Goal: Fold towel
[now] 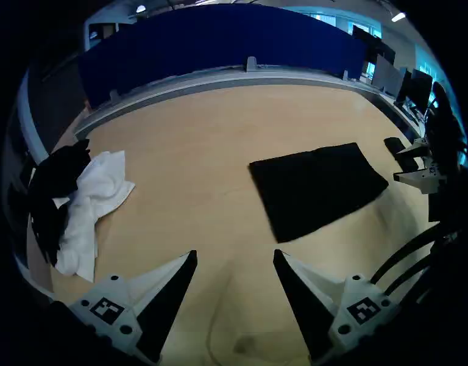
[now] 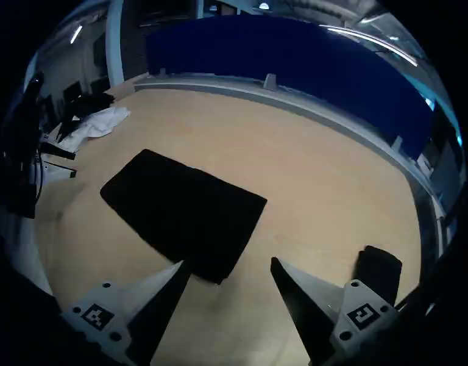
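A black towel [image 1: 319, 186] lies flat on the wooden table, folded into a rough rectangle; in the right gripper view the black towel [image 2: 185, 213] sits just ahead of the fingers. My left gripper [image 1: 234, 255] hangs open over bare table, the towel ahead and to its right. My right gripper [image 2: 228, 263] is open too, its left fingertip just over the towel's near corner, nothing between the fingers. Each gripper also shows small in the other's view: the right gripper [image 1: 415, 165] beyond the towel, the left gripper [image 2: 57, 160] at the far left.
A crumpled white cloth [image 1: 97, 204] and a black cloth [image 1: 57, 180] are piled at the table's left end; the white cloth [image 2: 100, 124] shows far off. A blue partition [image 1: 222, 43] runs along the back edge. A small black object [image 2: 380, 268] lies near my right gripper.
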`<state>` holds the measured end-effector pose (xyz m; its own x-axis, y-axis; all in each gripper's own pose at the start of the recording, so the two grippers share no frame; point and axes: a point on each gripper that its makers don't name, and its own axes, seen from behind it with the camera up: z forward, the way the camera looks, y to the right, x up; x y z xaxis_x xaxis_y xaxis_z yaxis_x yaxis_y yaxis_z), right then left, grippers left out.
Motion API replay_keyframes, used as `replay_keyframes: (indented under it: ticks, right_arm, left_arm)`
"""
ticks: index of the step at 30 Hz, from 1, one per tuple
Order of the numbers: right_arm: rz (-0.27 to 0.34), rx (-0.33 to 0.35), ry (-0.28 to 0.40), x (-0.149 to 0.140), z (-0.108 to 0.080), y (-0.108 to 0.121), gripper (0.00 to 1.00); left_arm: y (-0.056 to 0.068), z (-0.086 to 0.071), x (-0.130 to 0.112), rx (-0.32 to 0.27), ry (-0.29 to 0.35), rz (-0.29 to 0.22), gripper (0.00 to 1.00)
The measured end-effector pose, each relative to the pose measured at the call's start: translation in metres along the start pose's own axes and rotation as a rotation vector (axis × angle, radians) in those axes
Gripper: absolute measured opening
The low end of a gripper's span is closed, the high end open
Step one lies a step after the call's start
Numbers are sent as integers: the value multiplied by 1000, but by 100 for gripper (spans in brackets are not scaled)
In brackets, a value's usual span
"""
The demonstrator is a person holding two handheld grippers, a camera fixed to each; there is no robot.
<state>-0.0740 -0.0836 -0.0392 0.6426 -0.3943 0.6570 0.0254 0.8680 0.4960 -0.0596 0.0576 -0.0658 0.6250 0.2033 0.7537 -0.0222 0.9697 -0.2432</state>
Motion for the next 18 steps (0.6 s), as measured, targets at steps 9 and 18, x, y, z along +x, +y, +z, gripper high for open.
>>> replay_keyframes:
  ticks: [9,18]
  right_arm:
    - [-94,85,-48,-15,7,-14,94]
    - [-146,136,-117,-33,17,-17,68]
  left_arm:
    - [-2,-29,-43,32,-33,-77,93]
    - [-5,-51,-75,52,-68,-125,93]
